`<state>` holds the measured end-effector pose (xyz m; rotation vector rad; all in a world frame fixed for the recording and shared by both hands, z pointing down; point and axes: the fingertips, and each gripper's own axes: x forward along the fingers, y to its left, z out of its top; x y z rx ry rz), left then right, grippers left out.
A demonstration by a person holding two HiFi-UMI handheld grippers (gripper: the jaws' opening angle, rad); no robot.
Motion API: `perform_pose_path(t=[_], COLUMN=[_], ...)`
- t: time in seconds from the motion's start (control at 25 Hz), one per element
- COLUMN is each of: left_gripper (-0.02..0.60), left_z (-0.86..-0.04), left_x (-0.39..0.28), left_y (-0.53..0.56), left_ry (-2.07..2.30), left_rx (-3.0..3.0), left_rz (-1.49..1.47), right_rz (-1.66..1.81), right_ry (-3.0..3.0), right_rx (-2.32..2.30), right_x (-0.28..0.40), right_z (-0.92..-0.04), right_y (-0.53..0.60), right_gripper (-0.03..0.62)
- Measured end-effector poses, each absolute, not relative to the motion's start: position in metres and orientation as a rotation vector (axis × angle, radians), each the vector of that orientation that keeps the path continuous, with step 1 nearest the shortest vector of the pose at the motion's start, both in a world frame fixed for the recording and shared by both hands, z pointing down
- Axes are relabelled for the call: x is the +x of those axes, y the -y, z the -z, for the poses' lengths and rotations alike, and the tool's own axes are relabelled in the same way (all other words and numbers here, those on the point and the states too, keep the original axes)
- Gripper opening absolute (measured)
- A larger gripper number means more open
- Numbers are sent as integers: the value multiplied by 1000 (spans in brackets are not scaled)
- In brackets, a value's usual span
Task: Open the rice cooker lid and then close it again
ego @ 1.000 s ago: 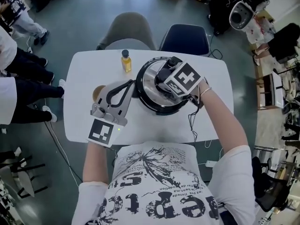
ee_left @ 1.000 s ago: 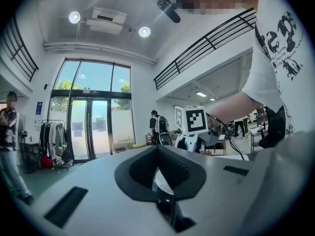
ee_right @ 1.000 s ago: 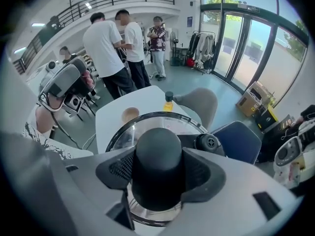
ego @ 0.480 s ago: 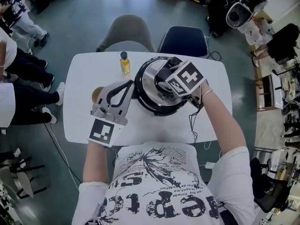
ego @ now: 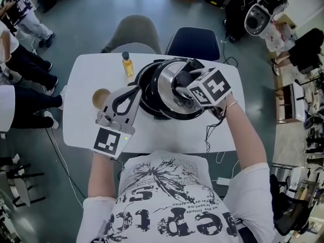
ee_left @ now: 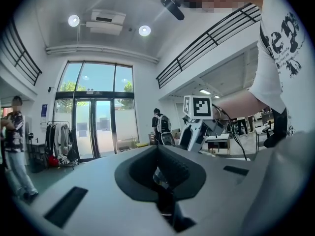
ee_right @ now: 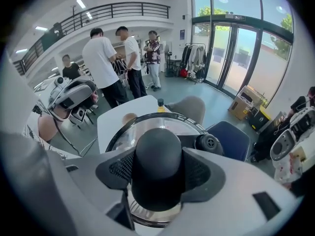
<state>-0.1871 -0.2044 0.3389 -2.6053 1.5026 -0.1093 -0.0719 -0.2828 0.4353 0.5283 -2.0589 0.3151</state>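
The black rice cooker (ego: 145,92) stands at the middle of the white table (ego: 91,130). Its steel lid (ego: 169,85) is lifted and shifted right, so the pot's left rim shows. My right gripper (ego: 185,85) points steeply down and is shut on the lid's black knob (ee_right: 157,166), which fills the gap between the jaws above the shiny lid (ee_right: 147,124). My left gripper (ego: 135,89) lies level with its tips together at the cooker's left side. In the left gripper view the left gripper (ee_left: 160,154) has its jaws closed, and the cooker is hidden behind them.
A small bottle of yellow liquid (ego: 125,63) stands behind the cooker to the left, a round brown cup (ego: 100,98) left of my left gripper. A grey chair (ego: 134,34) and a blue chair (ego: 195,42) stand behind the table. A cable (ego: 210,135) hangs off the front right edge. People (ego: 20,59) stand at left.
My right gripper has carried the lid up and to the right, off the pot, uncovering the pot's left rim. My left gripper has shifted slightly toward the cooker.
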Motion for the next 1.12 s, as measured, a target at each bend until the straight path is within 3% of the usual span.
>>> perform_pose_path(t=[0.72,1.12], left_gripper=[14,14], left_z=[-342,-365], left_x=[-20,39], left_y=[103,49], left_ry=[-1647,-1696], left_rx=[-2494,-2458], left_rz=[103,109], right_rz=[-292,-296], right_ry=[2103,2100], right_rx=[432,355], right_x=[91,140], right_z=[-465,-502], right_y=[184,123], right_gripper=[293,291])
